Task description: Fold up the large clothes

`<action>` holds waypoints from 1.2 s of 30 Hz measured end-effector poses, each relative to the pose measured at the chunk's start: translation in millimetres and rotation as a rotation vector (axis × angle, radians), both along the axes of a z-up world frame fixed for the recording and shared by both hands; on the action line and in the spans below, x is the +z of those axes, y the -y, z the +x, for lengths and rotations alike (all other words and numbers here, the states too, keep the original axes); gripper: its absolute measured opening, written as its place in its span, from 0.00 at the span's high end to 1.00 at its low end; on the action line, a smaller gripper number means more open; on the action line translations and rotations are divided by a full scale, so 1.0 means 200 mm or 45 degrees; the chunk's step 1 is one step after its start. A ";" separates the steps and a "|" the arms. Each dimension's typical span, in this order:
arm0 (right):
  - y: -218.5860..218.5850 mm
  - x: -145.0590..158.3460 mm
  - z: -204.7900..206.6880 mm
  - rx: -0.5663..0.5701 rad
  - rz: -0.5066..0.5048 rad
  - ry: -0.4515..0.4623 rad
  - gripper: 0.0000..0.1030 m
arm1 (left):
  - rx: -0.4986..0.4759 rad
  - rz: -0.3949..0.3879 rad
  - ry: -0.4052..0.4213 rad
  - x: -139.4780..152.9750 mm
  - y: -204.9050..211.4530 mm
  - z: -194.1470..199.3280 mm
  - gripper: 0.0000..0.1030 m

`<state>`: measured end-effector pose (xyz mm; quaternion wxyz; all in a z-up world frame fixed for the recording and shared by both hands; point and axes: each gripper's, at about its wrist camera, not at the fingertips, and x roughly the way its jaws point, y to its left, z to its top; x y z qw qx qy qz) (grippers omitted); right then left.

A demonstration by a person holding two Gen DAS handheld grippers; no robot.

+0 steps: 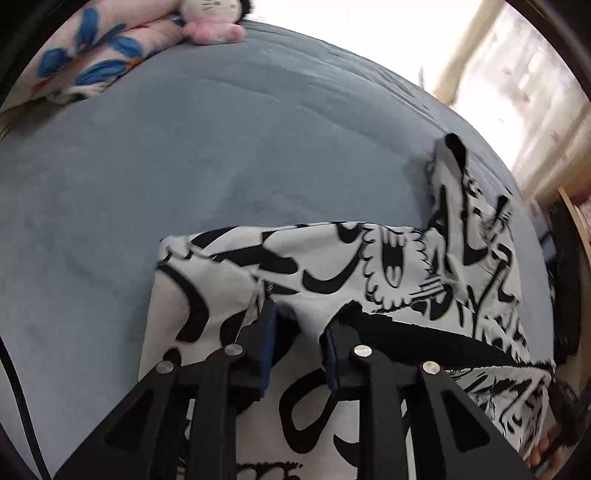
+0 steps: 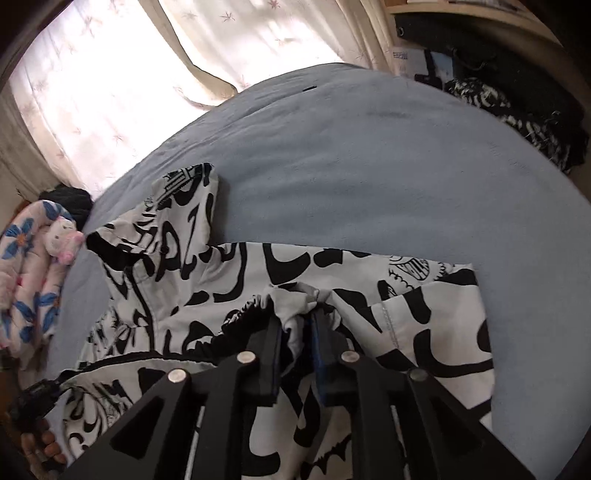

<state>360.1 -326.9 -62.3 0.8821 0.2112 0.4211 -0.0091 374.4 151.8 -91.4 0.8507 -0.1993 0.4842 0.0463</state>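
Observation:
A large white garment with a bold black print (image 1: 369,266) lies partly folded on the blue-grey bed (image 1: 184,166). My left gripper (image 1: 301,325) is over its near-left part, jaws parted, nothing pinched between the blue pads. In the right wrist view the same garment (image 2: 258,273) spreads across the bed (image 2: 369,166), with a sleeve (image 2: 184,199) sticking out towards the far left. My right gripper (image 2: 297,325) is shut on a bunched fold of the garment near its black waistband or hem.
A floral pillow (image 1: 85,62) and a pink and white plush toy (image 1: 210,22) lie at the bed's far corner; they also show in the right wrist view (image 2: 26,266). Curtains (image 2: 110,74) hang behind the bed. Other dark and printed clothes (image 2: 517,114) are piled at the right edge.

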 end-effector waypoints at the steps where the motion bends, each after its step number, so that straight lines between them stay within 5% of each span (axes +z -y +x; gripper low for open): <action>1: 0.02 0.00 0.00 0.024 0.034 0.001 0.81 | -0.046 -0.005 0.006 0.02 0.00 0.01 0.78; 7: 0.22 0.11 -0.10 -0.004 0.374 0.193 0.33 | -0.090 -0.137 0.012 0.05 -0.06 0.04 0.76; 10: 0.20 0.15 -0.08 0.019 0.207 0.190 0.29 | -0.118 -0.149 0.016 0.06 -0.07 0.05 0.76; 14: 0.09 0.03 0.01 0.165 -0.029 0.009 0.29 | -0.136 -0.209 -0.018 0.04 -0.11 0.05 0.74; 15: 0.07 -0.01 0.04 0.195 -0.080 -0.039 0.29 | -0.131 -0.247 -0.038 0.04 -0.13 0.05 0.64; 16: 0.04 -0.06 0.06 0.217 -0.124 -0.079 0.29 | -0.125 -0.322 -0.056 0.03 -0.15 0.07 0.39; 18: 0.00 -0.12 0.08 0.241 -0.160 -0.116 0.29 | -0.084 -0.363 -0.060 0.04 -0.18 0.09 0.12; 23: -0.07 -0.21 0.12 0.288 -0.220 -0.152 0.29 | -0.059 -0.170 0.008 0.16 -0.18 0.11 0.12; 28: -0.09 -0.19 0.14 0.364 -0.273 -0.139 0.29 | -0.382 0.085 -0.031 0.11 -0.03 0.10 0.12; 31: -0.09 -0.18 0.14 0.420 -0.320 -0.125 0.29 | -0.548 0.146 -0.039 0.03 0.04 0.06 0.12; 36: -0.10 -0.21 0.18 0.474 -0.342 -0.137 0.29 | -0.653 0.227 -0.054 -0.08 0.11 0.05 0.12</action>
